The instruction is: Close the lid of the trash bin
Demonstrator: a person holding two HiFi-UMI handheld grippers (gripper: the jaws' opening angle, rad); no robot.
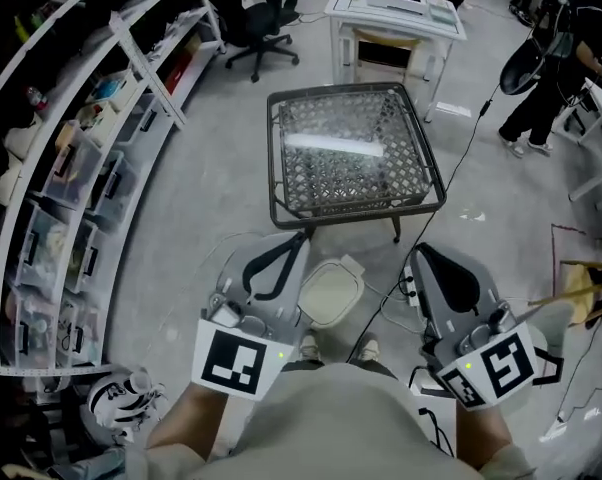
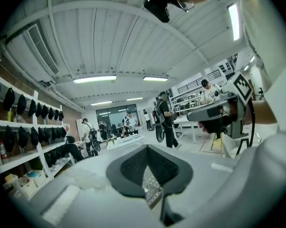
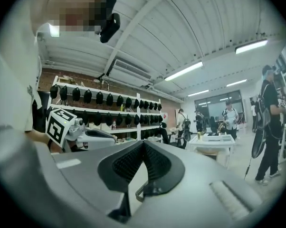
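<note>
Below, trash bin, left claw, right claw (both closed).

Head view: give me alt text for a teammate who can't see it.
Seen from above, the left gripper and right gripper, both shut and empty, flank a pale trash bin on the grey floor. A wire-mesh table stands just beyond.

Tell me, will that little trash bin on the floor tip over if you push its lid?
It would probably slide or tip easily. The trash bin looks small and plastic, so it is likely light, and the floor under it looks smooth. Its lid looks like hard plastic, so it is probably stiff. A gentle downward push should suit it.
</note>
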